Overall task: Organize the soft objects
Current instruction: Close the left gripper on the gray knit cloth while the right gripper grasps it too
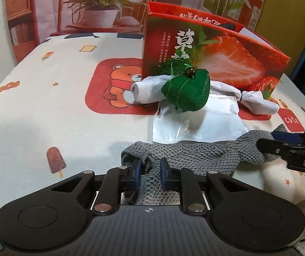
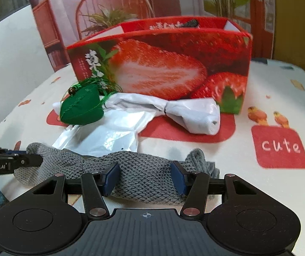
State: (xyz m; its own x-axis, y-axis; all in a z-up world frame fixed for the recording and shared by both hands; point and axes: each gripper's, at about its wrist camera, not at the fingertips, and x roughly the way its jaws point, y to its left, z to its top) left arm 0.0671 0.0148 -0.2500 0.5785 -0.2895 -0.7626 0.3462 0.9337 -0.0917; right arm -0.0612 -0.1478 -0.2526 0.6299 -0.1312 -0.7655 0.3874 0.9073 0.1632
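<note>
Left gripper [image 1: 150, 176] pinches the grey knitted cloth [image 2: 144, 175] (bunched); right gripper [image 2: 145, 178] straddles it, jaws wide.

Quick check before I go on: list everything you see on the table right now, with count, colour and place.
grey knitted cloth: one, grey, front of the table, stretched between both grippers
green stuffed pouch: one, green with a tassel and bead, resting on the white items before the box
white tied bundle: one, white, knotted in the middle, lying along the box front
clear plastic bag: one, translucent white, flat between the cloth and the pouch
strawberry box: one, red, open top, standing at the back
tablecloth: one, white with cartoon prints, covering the table
left gripper: black, blue pads, shut on the cloth's left end
right gripper: black, blue pads, open astride the cloth's right part
</note>
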